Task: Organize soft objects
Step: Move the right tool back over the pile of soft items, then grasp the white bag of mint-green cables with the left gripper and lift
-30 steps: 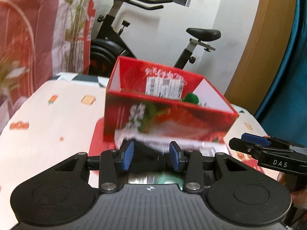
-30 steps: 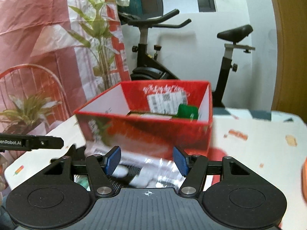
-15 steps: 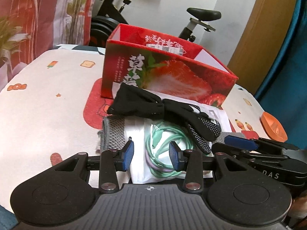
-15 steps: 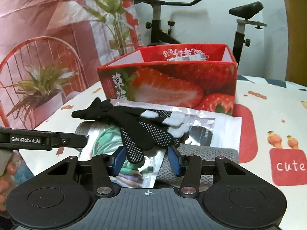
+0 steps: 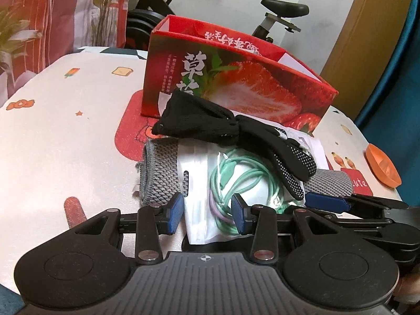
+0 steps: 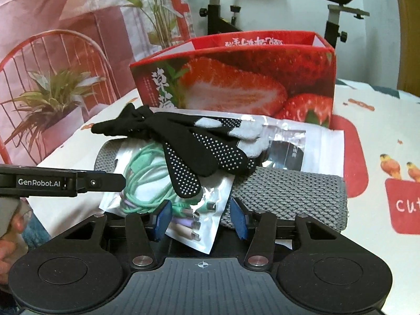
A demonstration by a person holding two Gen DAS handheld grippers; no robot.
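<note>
Gloves (image 6: pixel 199 149), black with white dots, lie on top of a clear bag of green cords (image 5: pixel 236 181) and a gray knit cloth (image 6: pixel 288 191). This pile sits on the tabletop (image 5: pixel 65 131), just in front of the red strawberry box (image 6: pixel 249 78). The left claw (image 5: pixel 207 212) is open around the bag's near edge. The right claw (image 6: pixel 202 218) has just been closing a bit, yet its blue pads are still off the bag corner between them.

Left black two-finger gripper with blue pads (image 5: pixel 206 214): tilted downward, jaws part-open, straddling the near edge of the clear plastic cable packet (image 5: pixel 202 183), pads not pressing. Right black blue-padded gripper (image 6: pixel 200 219): same downward tilt, jaws just narrowed, around the packet's near corner, not gripping.
</note>
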